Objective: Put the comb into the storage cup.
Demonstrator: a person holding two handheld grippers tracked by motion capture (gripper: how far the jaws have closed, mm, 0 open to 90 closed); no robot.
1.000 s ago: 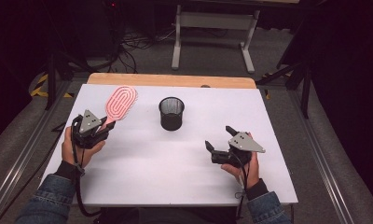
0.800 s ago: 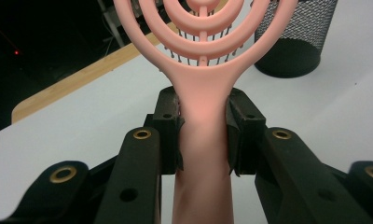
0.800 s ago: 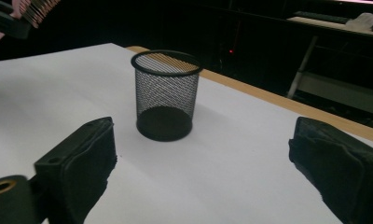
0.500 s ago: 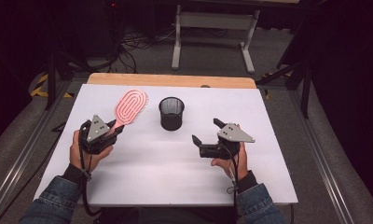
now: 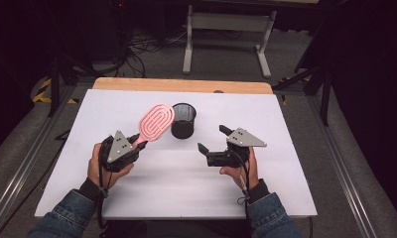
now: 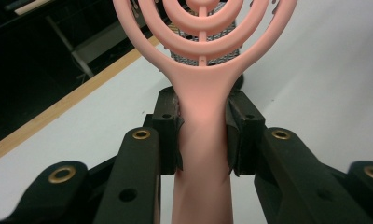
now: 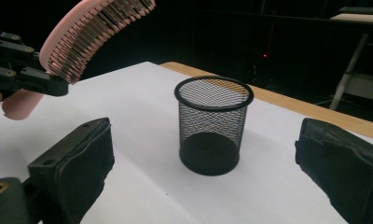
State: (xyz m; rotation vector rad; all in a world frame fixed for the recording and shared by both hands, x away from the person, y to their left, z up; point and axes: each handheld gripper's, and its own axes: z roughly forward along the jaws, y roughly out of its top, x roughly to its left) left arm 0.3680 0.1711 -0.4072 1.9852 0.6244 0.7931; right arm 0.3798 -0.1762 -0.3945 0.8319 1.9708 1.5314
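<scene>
Since the earlier frames the left gripper (image 5: 137, 145) has carried the pink hairbrush (image 5: 157, 121) rightward across the white table (image 5: 286, 119), from the left part of the surface to just beside the black mesh cup (image 5: 183, 120), and the right gripper (image 5: 211, 143) has moved in toward the cup from the right.

The left gripper's jaws are clamped on the brush's handle (image 6: 203, 121), 1 pad on each side, with the oval head raised off the table and leaning toward the cup's rim. The right gripper's jaws stand wide apart, holding nothing, pointed at the cup with bare table between them.

The likely slip from here: the brush head looks nearly as broad as the cup's mouth, so lowering it head-first could catch the rim and tip or push the light cup, which nothing is steadying. A handle-first entry would need a regrip, and the smooth handle could swivel between the 2 pads.

The mesh cup (image 7: 212, 126) stands upright and is empty; its dark base shows through the wire.
</scene>
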